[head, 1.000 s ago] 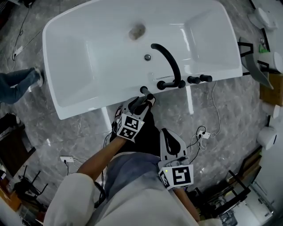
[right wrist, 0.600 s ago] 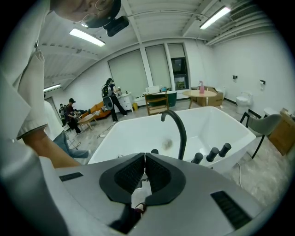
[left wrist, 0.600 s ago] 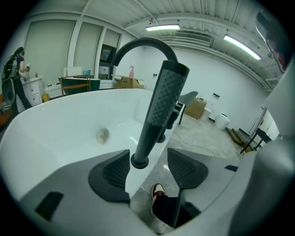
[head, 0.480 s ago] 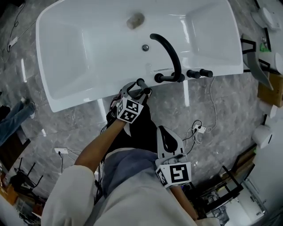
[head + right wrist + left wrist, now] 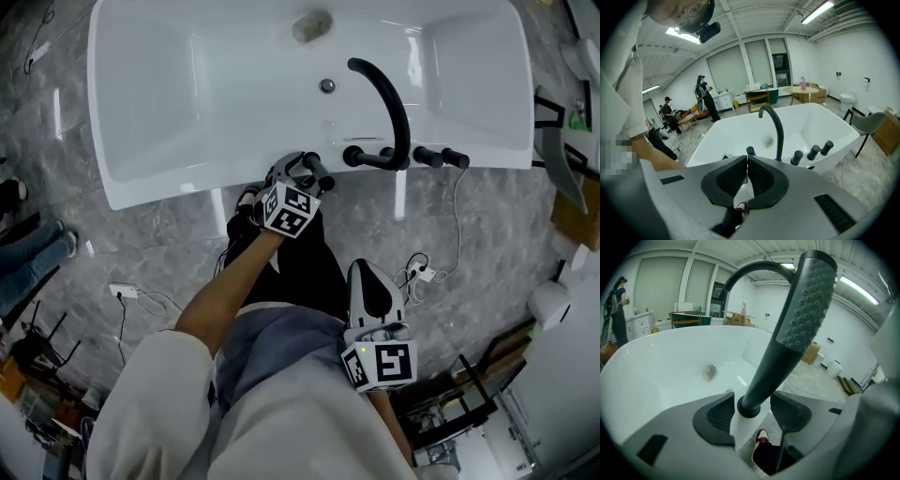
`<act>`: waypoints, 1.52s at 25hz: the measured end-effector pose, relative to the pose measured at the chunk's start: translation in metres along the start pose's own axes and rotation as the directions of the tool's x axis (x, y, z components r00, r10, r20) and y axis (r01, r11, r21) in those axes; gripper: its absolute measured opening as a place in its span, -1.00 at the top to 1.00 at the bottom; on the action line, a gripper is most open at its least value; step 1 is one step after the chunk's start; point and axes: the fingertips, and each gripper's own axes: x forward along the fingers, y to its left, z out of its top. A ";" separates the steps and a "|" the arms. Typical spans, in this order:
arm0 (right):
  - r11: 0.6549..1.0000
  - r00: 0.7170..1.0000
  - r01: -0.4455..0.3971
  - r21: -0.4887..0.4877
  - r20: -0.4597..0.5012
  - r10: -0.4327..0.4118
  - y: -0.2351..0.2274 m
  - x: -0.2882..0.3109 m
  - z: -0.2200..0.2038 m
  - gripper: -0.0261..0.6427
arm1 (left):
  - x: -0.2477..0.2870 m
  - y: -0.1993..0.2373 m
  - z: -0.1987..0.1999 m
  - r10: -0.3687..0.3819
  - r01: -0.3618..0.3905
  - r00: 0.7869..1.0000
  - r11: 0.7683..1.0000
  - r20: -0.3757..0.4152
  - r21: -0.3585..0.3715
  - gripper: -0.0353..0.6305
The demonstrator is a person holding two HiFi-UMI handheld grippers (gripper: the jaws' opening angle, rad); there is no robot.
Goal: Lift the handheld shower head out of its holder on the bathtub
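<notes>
- White, glossy freestanding bathtub (image 5: pixel 141 141) fills the far part of the head view, with a black curved spout (image 5: pixel 389 103) and a row of black round knobs (image 5: pixel 441 156) on its near rim, to the right.
- Left of the spout, the dark grey handheld shower head (image 5: pixel 806 305) still stands in its black ring holder (image 5: pixel 748 409) on that near rim, leaning to the right, its dotted spray face towards the camera.
- A second ago the left gripper (image 5: pixel 305 173) hung just short of the rim; it has since come in over the rim, around the handle.
- Its jaws have just been opening and now stand wide apart, one ribbed pad on either side of the handle's foot; the right pad shows a clear gap, so nothing is gripped.
- The right gripper (image 5: pixel 746 161) has barely shifted: it is held back near the person's waist, well apart from the tub, with its jaws together and nothing between them.
- Over the grey marble floor (image 5: pixel 487 244), a bystander's legs (image 5: pixel 28 262) have moved from the left edge towards the near left corner.
</notes>
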 end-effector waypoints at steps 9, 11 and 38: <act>1.000 1.000 -0.004 0.008 -0.017 0.004 -0.007 0.000 -0.007 0.86 | 0.010 0.007 -0.002 0.034 -0.034 0.999 0.999 -0.002 -0.043 0.16; 1.000 1.000 -0.009 0.008 -0.019 0.009 -0.006 0.000 -0.007 0.86 | 0.011 0.008 -0.004 0.034 -0.035 0.999 0.998 -0.009 -0.046 0.16; 0.999 1.000 0.010 0.053 -0.016 -0.009 -0.008 -0.005 -0.016 0.86 | 0.010 0.004 -0.003 0.046 -0.046 0.999 0.999 -0.027 0.008 0.47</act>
